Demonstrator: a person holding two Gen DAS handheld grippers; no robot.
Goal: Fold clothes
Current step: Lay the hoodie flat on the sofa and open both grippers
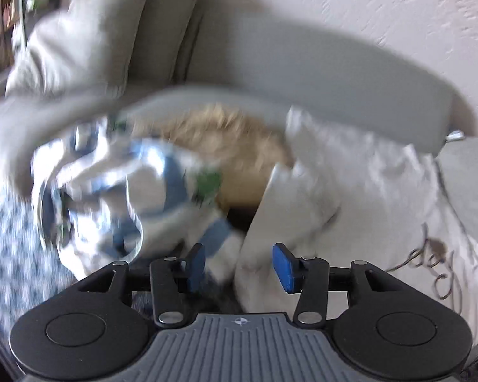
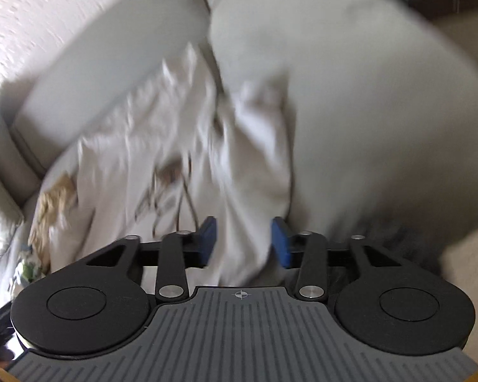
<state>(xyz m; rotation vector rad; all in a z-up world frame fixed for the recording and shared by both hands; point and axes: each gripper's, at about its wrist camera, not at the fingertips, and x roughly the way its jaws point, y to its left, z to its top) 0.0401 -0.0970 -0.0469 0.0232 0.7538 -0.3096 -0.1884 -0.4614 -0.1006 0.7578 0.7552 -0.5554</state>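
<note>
Both views are smeared by motion blur, so fine detail is lost. The left wrist view shows the left gripper [image 1: 239,265] with its blue-padded fingers [image 1: 283,267] spread wide and nothing between them; its tips hang over the near edge of a pale cream cloth garment with a thin dark scribbled line drawing on it [image 1: 350,210], which lies crumpled on the seat of a light grey fabric sofa [image 1: 318,73]. Only this view shows a crumpled white garment with blue bands and green patches [image 1: 137,191] just left of the cream one, a tan fluffy throw [image 1: 226,140] behind and between the two, and a blue-and-white patterned rug [image 1: 6,254] at the left edge. The right wrist view shows the right gripper [image 2: 242,240], its fingers [image 2: 280,242] likewise wide apart, with a fold of the cream garment [image 2: 162,146] lying between them but not pinched. Only here does a large grey sofa cushion [image 2: 350,95] fill the right half, touching the garment's far side; the tan throw [image 2: 55,200] is a small patch at the left. The drawing on the cream garment is too blurred to read as lettering, and no brand or label is legible.
</note>
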